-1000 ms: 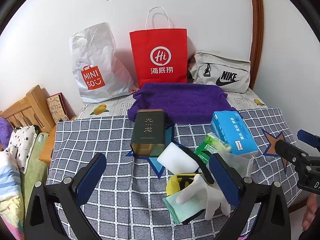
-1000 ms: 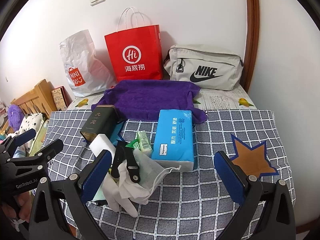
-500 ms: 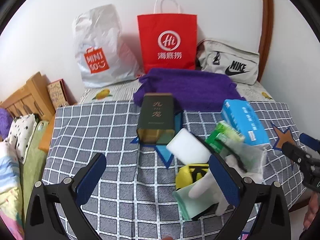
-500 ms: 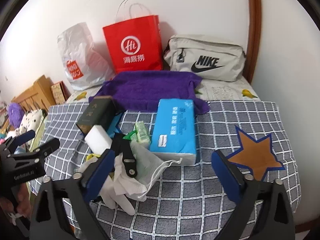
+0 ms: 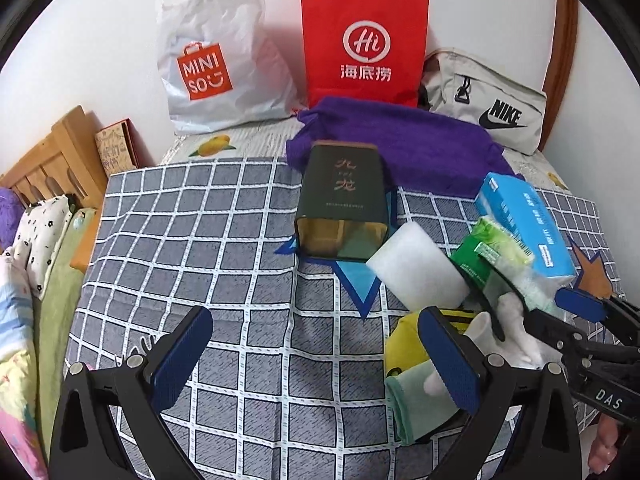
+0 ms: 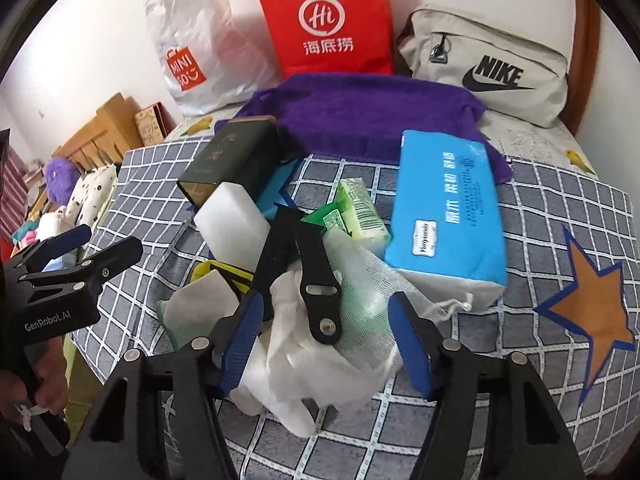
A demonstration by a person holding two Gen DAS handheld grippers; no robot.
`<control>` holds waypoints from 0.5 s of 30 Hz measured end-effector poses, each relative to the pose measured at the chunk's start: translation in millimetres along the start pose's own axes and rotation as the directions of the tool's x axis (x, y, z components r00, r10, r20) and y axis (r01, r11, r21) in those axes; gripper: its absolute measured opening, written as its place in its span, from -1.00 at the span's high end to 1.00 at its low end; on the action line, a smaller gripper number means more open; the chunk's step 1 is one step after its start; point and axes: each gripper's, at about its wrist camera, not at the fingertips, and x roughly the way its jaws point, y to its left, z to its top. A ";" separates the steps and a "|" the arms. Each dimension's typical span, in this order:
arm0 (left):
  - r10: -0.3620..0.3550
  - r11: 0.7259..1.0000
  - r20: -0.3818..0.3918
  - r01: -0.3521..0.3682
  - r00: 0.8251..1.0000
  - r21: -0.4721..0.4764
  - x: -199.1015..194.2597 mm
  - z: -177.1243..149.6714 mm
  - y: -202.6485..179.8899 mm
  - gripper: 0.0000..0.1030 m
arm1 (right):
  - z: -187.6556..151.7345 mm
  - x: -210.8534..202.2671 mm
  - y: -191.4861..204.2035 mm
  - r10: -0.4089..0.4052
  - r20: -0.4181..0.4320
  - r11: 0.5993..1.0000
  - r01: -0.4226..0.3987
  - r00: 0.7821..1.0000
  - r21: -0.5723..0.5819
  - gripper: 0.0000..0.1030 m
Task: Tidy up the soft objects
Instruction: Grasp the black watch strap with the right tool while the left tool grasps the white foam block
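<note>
Lower centre of the right wrist view, the right gripper (image 6: 325, 338) sat w/ its jaws apart and had just been closing; the white glove (image 6: 288, 344) and the mesh drawstring bag (image 6: 364, 304) lay between its blue pads, w/ the black strap (image 6: 316, 280) draped on top. Left pad looked right against the glove edge; can't tell if it pressed. Right pad was just beside the mesh, not clearly touching. Pile sat on the checked cloth (image 6: 540, 208), mid frame, w/ the blue tissue pack (image 6: 444, 216) upper right of it, the white foam block (image 6: 230, 220) and dark tin (image 6: 236, 160) upper left, green packet (image 6: 356, 212) between.

Left wrist view: left gripper (image 5: 316, 356) had jaws wide apart over bare cloth, nothing between them. Pile was at lower right, beyond its right pad; mint cloth (image 5: 416, 404) and yellow item (image 5: 404, 340) just beside that pad.
</note>
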 end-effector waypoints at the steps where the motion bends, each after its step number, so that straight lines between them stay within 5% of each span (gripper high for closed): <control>1: -0.002 1.000 -0.005 0.002 1.000 0.001 1.9 0.0 -0.1 -1.00 | 1.2 2.9 0.8 0.008 -0.003 1.000 -0.008 1.000 0.000 -0.15; 15: -0.034 0.999 -0.044 0.033 0.998 -0.010 24.9 0.7 6.5 -1.00 | 11.3 28.0 7.3 0.028 -0.048 0.999 -0.029 0.998 -0.024 0.53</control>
